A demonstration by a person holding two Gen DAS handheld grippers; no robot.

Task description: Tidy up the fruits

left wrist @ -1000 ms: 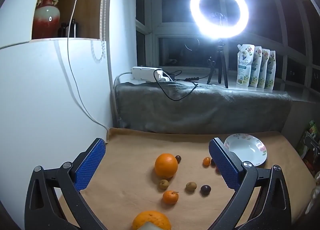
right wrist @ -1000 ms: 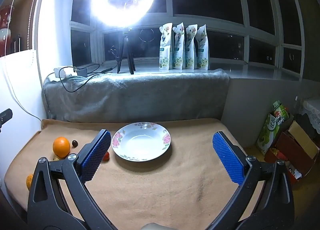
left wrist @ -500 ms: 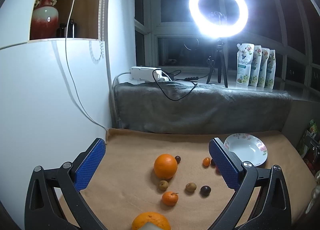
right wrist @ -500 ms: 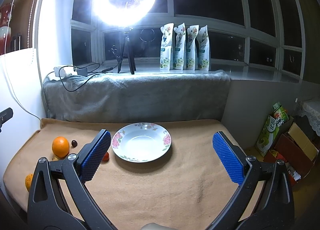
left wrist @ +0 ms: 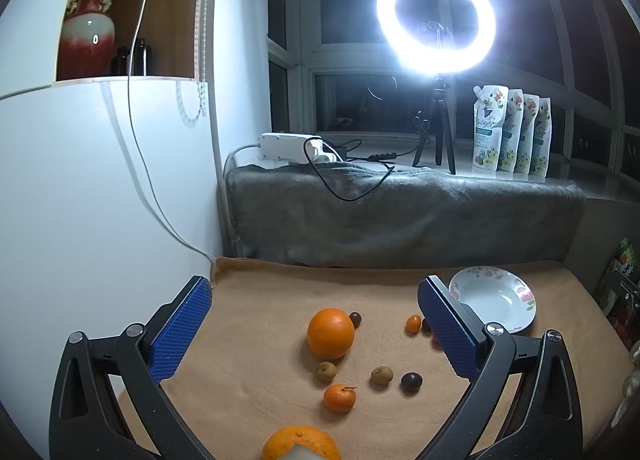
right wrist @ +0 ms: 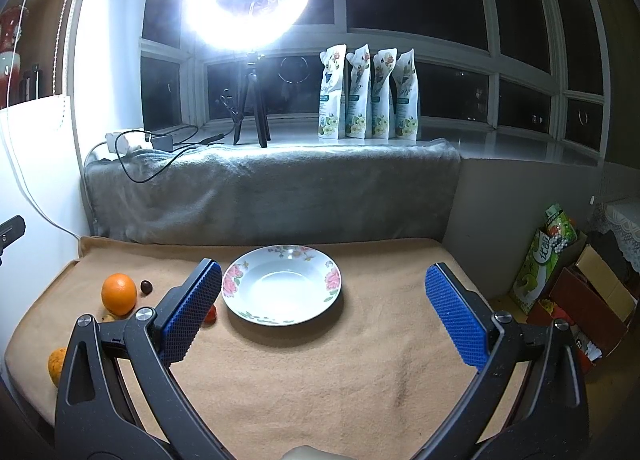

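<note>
The left gripper (left wrist: 316, 322), black-framed with blue textured pads, hangs above the tan cloth-covered desk (left wrist: 260, 300) with its jaws spread wide and nothing between them or touching them. Framed between its fingers lie the fruits: a large round orange (left wrist: 330, 333) with a small dark plum (left wrist: 355, 319) just behind it, two small brown-green fruits (left wrist: 326, 371) in front of it, a small stemmed mandarin (left wrist: 339, 397) nearer the camera, another dark plum (left wrist: 411, 381) to the right, and a tiny orange kumquat (left wrist: 413, 323) just beside the right pad. A second large orange (left wrist: 298, 442) sits at the bottom edge of the view. The right gripper (right wrist: 323, 310), of the same build, is likewise released wide and empty, hovering over the white shallow bowl with pink flower rim (right wrist: 240, 284), which stands empty on the desk to the right of the fruit cluster. A small red fruit (right wrist: 211, 314) lies just beside the bowl's left edge, partly hidden by the pad.
</note>
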